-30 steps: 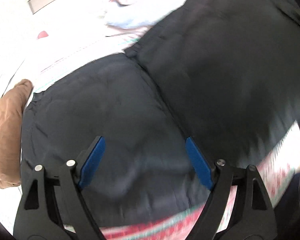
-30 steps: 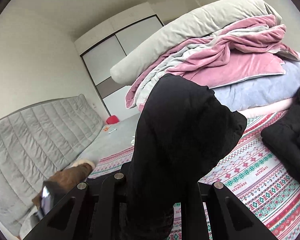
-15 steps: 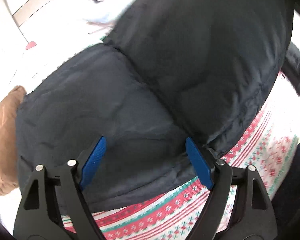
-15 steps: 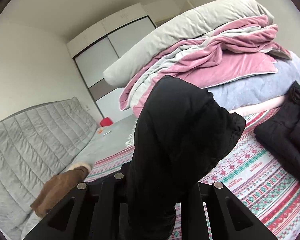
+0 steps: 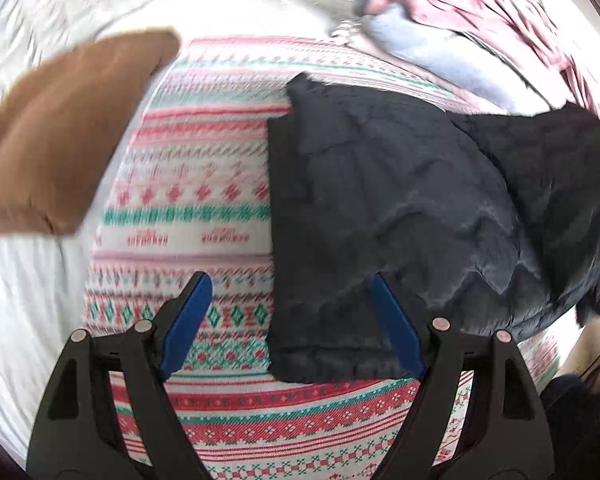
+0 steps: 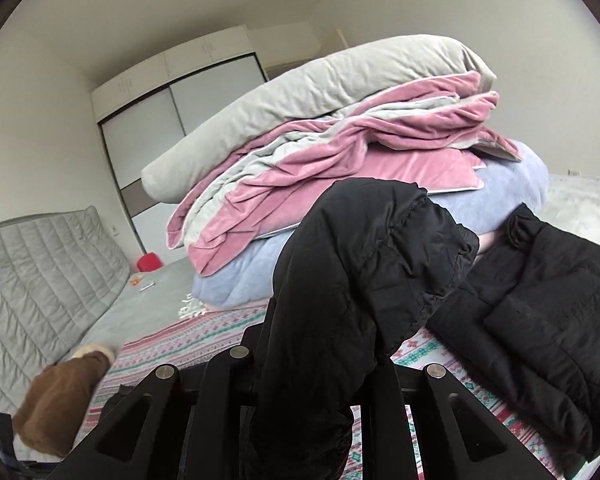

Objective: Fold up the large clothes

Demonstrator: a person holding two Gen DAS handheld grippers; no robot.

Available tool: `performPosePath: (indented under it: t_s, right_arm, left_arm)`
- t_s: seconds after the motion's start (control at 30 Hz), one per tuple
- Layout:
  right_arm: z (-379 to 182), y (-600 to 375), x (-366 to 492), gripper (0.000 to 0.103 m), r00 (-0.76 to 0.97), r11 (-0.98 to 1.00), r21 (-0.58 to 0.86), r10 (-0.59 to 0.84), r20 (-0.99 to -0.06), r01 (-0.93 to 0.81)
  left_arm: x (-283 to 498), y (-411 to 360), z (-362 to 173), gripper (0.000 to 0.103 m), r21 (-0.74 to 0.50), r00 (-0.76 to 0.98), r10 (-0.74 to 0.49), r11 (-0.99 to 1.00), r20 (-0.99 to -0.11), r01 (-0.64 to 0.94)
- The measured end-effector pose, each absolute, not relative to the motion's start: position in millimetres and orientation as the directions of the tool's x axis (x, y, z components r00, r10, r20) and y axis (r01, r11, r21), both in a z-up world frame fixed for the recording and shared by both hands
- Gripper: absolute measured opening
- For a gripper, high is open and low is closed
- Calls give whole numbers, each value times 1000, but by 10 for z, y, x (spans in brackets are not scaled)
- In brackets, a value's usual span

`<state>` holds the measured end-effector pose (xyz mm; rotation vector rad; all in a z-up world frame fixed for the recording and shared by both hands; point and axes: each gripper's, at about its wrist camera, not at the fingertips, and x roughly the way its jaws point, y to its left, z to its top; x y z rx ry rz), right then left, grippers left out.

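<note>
A black padded jacket [image 5: 400, 208] lies spread on a patterned red, green and white bedspread [image 5: 188, 200], one sleeve [image 6: 352, 280] lifted off the bed and pinched in the right gripper [image 6: 312, 376], whose jaws are clamped narrow on the fabric. The left gripper [image 5: 290, 324] hangs above the jacket's near edge, blue pads [image 5: 186, 320] spread wide and holding nothing. A brown garment [image 5: 60, 136] lies at the bedspread's far side; folded pink, grey and lavender bedding [image 6: 340, 152] is stacked behind.

free: patterned blanket [image 5: 188, 208] | blocked: bedding stack [image 6: 340, 152], black jacket [image 5: 400, 208]
</note>
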<state>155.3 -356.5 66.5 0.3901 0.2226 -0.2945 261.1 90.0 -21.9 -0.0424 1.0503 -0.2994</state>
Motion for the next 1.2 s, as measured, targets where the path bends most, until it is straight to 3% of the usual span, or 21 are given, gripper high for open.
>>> performPosePath:
  t_s: [0.1,0.23,0.33,0.57,0.83,0.97,1.07,1.2]
  right_arm:
    - [757,-3230,1594,16,949,926,265,-211,-235,271]
    - [879,-2635,1612,16,972,976,126,-153,-177,176]
    - [904,-2175,1657,16,980,993,-3,-119,-157,120]
    - [632,-1229,1852,16,978,976,-214,-2,-209,-44]
    - [-193,-257,2273,18,913,872,-429,50,-405,-238]
    - [-566,-176,2392,36,866,843,-433,74,-495,-320]
    - [-639,-243,2415,43,837,845,-387,120,-535,-368]
    - [-558,-342,2375,75,758,830,-268,251,-603,-488]
  left_arm:
    - [2526,939,-314,72,-243,437,-310,949,-845,203]
    - [2524,870,-350,40,-272,422,-344,936,-839,222]
    - [2568,781,-404,22,-272,407,-339,938,-848,214]
    - [2699,802,-476,19,-333,388,-375,927,-842,173]
    - [2719,922,-511,19,-375,377,-398,917,-837,136]
    - [2743,1052,-503,19,-426,361,-428,900,-829,91]
    - [2751,1176,-454,19,-450,363,-440,891,-822,61]
    - [2769,1362,-368,24,-466,378,-439,884,-815,23]
